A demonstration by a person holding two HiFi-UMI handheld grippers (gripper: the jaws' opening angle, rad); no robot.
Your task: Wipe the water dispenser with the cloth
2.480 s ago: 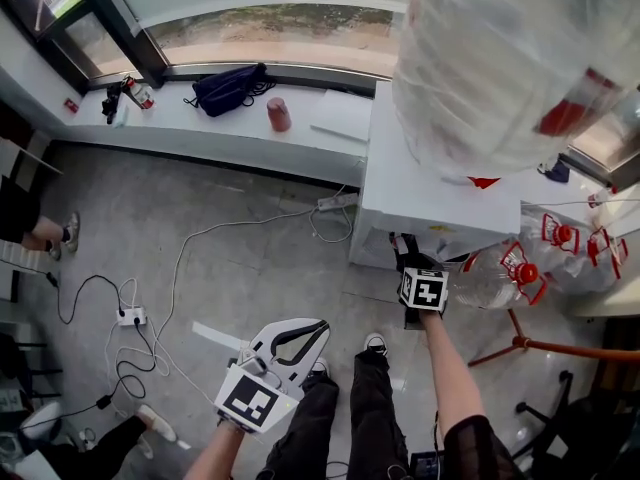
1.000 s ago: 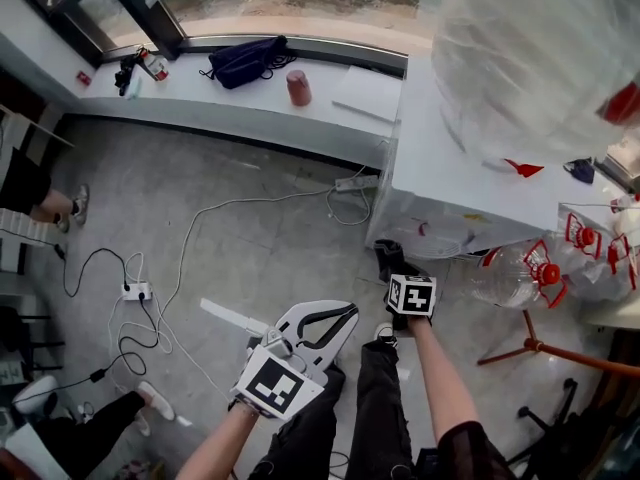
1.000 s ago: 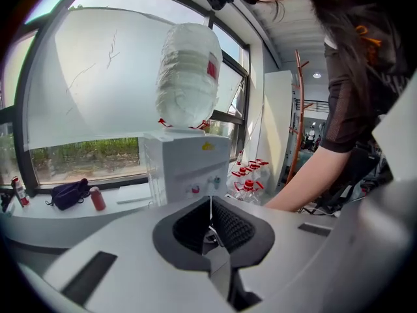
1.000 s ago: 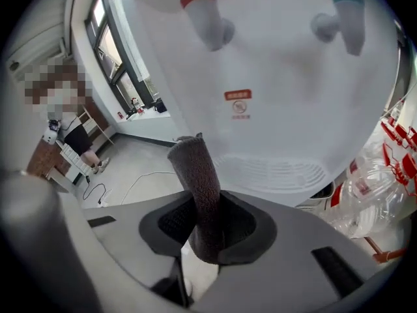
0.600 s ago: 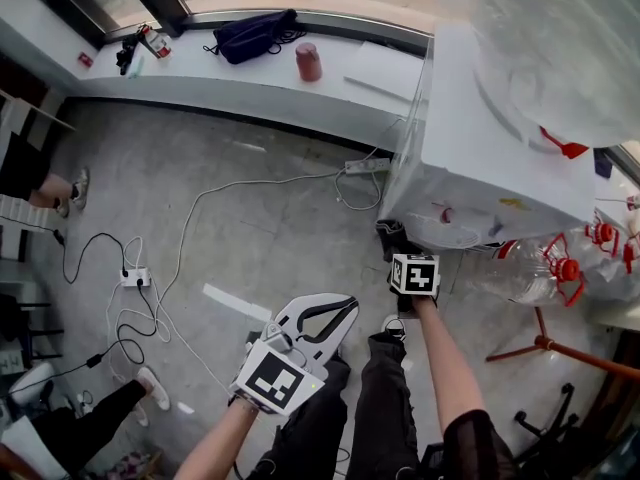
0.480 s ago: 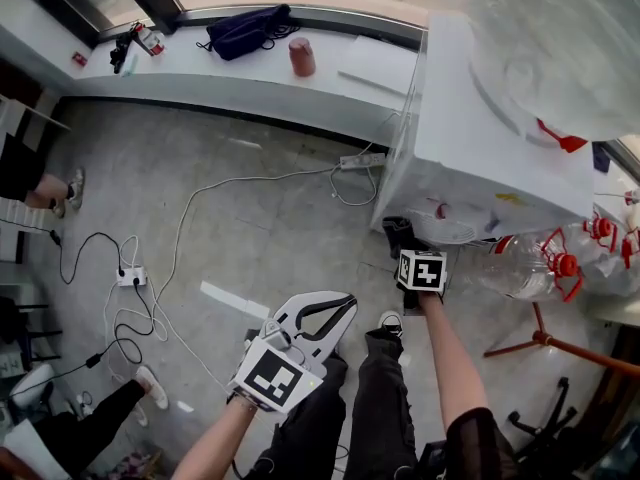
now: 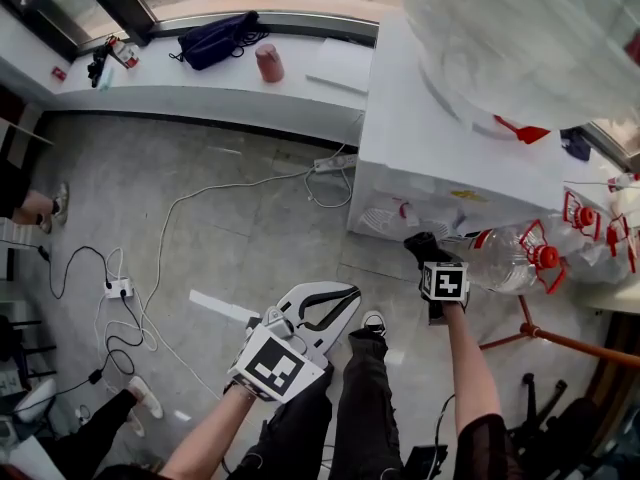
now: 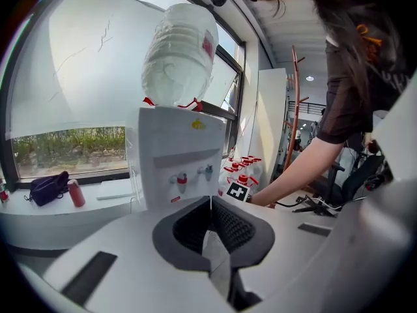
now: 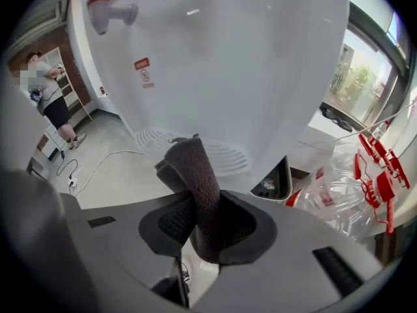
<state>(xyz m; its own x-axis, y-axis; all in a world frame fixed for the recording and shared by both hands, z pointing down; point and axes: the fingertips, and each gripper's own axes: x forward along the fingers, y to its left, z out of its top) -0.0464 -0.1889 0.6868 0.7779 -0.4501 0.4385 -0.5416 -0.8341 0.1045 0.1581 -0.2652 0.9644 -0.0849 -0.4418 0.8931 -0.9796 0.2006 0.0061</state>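
The cloth (image 9: 194, 175) is clamped in the right gripper (image 9: 203, 230), close to the lower front of the water dispenser (image 9: 228, 64). The wiping seems hardly begun. The left gripper (image 8: 212, 232) is closed and empty, well apart.

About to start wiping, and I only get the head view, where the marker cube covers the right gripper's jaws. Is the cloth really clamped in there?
Observer: Yes. The right gripper view shows the right gripper shut on the dark cloth, which stands up from the jaws as a folded roll.
Operator: What is it facing?
Observer: The front of the water dispenser: the white panel below the red tap, with the cloth's tip near the drip grille. I cannot tell whether it touches.
Operator: And the other one?
Observer: The left gripper has its jaws together on nothing, aimed at the dispenser's front from farther back.
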